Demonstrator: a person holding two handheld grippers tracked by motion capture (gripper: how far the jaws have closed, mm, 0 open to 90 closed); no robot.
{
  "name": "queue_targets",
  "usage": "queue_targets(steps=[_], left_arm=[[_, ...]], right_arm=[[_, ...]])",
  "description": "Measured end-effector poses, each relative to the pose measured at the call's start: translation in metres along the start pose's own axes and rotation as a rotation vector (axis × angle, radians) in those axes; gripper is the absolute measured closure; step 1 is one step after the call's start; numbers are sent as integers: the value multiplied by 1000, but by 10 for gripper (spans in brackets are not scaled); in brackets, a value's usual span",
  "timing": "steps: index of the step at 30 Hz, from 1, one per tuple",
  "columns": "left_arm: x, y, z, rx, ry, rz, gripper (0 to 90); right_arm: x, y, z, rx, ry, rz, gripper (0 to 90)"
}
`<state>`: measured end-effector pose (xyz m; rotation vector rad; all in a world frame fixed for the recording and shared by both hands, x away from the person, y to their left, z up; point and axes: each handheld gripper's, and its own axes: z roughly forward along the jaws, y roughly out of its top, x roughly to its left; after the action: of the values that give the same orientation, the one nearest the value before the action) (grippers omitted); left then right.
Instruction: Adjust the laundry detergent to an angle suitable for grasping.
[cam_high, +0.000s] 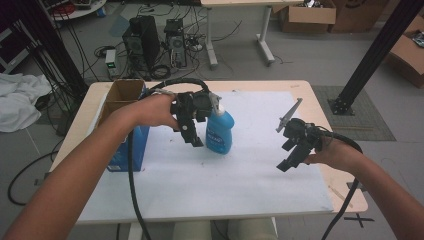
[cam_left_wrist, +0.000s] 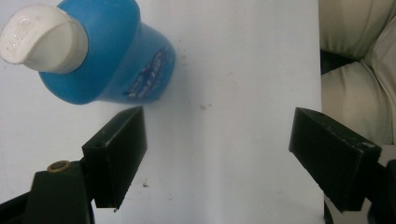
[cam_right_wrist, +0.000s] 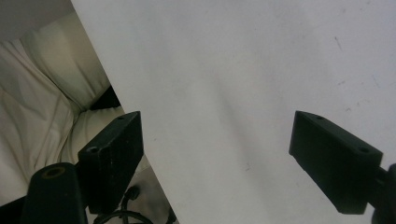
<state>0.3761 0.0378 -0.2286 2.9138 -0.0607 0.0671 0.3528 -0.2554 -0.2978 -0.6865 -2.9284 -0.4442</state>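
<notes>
A blue bottle (cam_high: 220, 132) with a white cap stands upright on the white table sheet (cam_high: 235, 175), near its middle. My left gripper (cam_high: 192, 134) hovers just left of it, jaws pointing down and open, nothing between them. In the left gripper view the bottle (cam_left_wrist: 107, 60) lies beyond the left jaw, outside the gap between the jaws of my gripper (cam_left_wrist: 217, 158). My right gripper (cam_high: 289, 156) hangs over the right part of the sheet, open and empty; between the jaws of this gripper (cam_right_wrist: 217, 161) I see bare white sheet.
An open cardboard box (cam_high: 120, 97) with a blue side stands at the table's left. A grey three-cornered plate (cam_high: 290, 115) sticks up from the right gripper. The person's pale trousers (cam_right_wrist: 42, 88) show past the table's near edge. Computers and cables lie on the floor behind.
</notes>
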Motion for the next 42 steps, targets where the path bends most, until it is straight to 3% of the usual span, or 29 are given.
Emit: queue_targets(steps=[23,31,37,42], left_arm=[[-3,-2,-4,1,17,-12,200],[-5,-5,-6,1,26,-15,201],[-6,-6,-7,-2,27,-17,203],[-7,-7,-8,3,24,-19,203]], right_arm=[[-3,7,-10,-66,-63,22,172],[-12,16,-14,-139,-82,74,173],[-12,26,-15,-197,-96,74,173],[-14,35,-13,-281,-122,91,170]])
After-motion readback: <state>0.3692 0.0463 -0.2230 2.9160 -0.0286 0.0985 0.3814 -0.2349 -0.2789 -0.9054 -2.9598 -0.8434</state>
